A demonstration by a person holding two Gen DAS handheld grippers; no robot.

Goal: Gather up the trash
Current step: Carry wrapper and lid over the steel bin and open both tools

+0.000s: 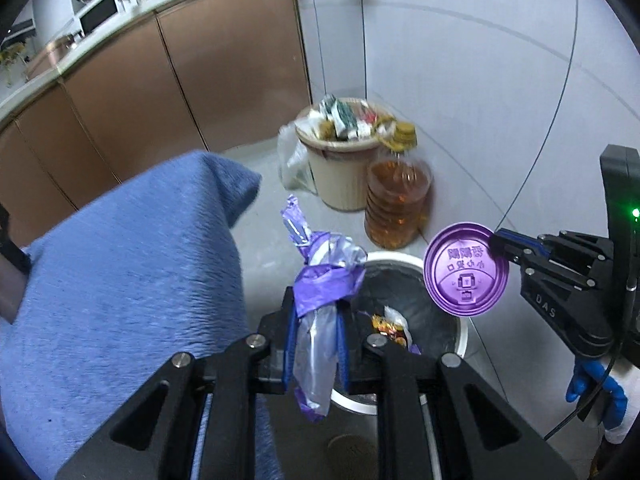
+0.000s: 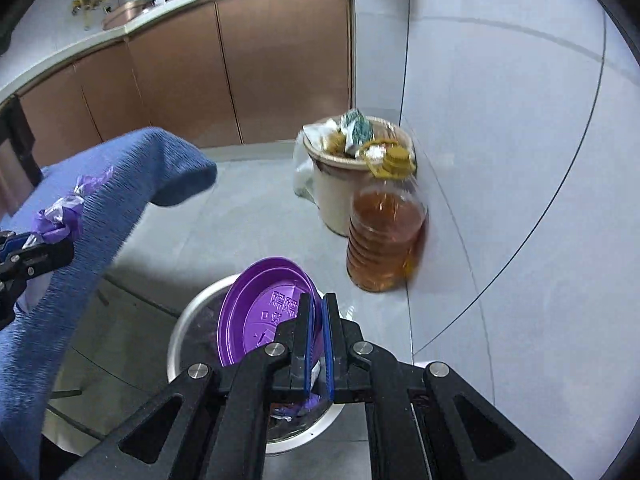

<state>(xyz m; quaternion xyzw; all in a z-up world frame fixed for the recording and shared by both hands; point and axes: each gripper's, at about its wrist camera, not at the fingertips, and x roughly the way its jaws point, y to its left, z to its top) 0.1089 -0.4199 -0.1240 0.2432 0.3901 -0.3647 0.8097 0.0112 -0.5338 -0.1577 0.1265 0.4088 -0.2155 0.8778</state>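
The left gripper (image 1: 314,344) pinches a crumpled purple-and-clear plastic wrapper (image 1: 320,300) between its blue pads, above the white-rimmed trash bin (image 1: 460,332) lined in dark plastic. At right, the right gripper (image 1: 498,242) clamps the edge of a round purple lid (image 1: 466,269) over the bin's far rim. Behind stand a bottle of amber oil (image 1: 396,204), an overfilled beige bin (image 1: 340,172), and a blue cloth (image 1: 132,264) at left.

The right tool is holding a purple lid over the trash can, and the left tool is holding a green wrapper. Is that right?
Not quite. The wrapper pinched in the left tool is purple and clear plastic, not green, as the left wrist view shows. The rest holds: the right tool grips the purple lid above the trash can.
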